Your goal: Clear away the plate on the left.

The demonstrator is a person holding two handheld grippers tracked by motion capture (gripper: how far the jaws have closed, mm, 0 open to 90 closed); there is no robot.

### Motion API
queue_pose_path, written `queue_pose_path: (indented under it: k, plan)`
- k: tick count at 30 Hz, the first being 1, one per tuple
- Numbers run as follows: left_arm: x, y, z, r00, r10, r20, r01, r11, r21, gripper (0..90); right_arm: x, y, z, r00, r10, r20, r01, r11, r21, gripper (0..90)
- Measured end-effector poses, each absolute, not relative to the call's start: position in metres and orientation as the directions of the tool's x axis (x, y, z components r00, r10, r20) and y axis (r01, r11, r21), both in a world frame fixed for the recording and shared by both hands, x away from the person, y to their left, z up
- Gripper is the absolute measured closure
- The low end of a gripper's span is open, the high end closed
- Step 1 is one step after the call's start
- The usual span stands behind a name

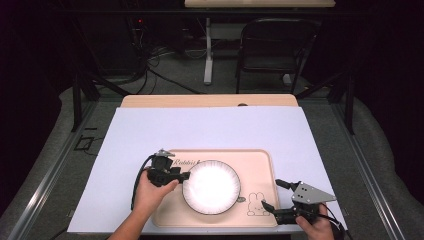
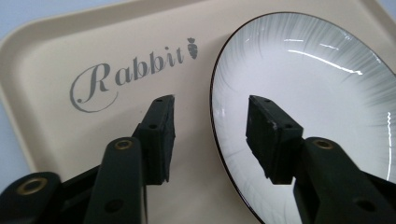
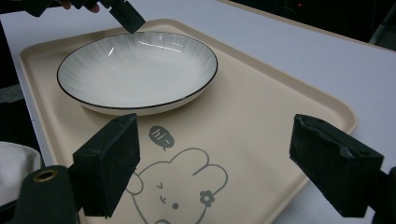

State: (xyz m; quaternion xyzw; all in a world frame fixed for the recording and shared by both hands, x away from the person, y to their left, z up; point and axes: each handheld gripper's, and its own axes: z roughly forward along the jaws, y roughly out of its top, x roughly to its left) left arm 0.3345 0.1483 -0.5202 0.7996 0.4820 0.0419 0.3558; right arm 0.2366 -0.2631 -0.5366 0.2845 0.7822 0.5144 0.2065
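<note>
Right gripper [image 1: 274, 195], nearest the person: jaws spread wide, holding nothing, poised over the near right corner of the tray [image 1: 261, 165], straddling its edge beside the printed rabbit [image 3: 180, 191]. Judged as readying for the tray rim; no grip made.

Left gripper [image 1: 186, 175]: jaws apart, straddling the left rim of the plate [image 1: 211, 186]. In the left gripper view one jaw sits over the tray surface just outside the rim and the other over the plate's inner face; neither visibly presses on it.

Plate: white, dark-edged, lying flat in the middle of the tray, upright, empty.

Progress, as judged: early. Approach to the plate rim looks complete; closing and lifting remain.

Beyond: tray rests on the white-covered table [image 1: 210, 125]; a folding chair [image 1: 272, 45] stands behind.
</note>
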Motion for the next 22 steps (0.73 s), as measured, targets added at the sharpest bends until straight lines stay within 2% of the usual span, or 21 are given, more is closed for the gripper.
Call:
queue_pose_path:
  k: [9, 22]
  plan:
    - [0.311, 0.170, -0.518, 0.547, 0.808, -0.220, 0.661, -0.256, 0.705, 47.1, 0.237, -0.263, -0.537, -0.752, 0.658, -0.031, 0.232, 0.309, 0.922, 15.3]
    - [0.299, 0.201, -0.530, 0.477, 0.836, -0.272, 0.676, -0.151, 0.722, 45.3, 0.237, -0.263, -0.537, -0.752, 0.658, -0.030, 0.233, 0.309, 0.922, 15.3]
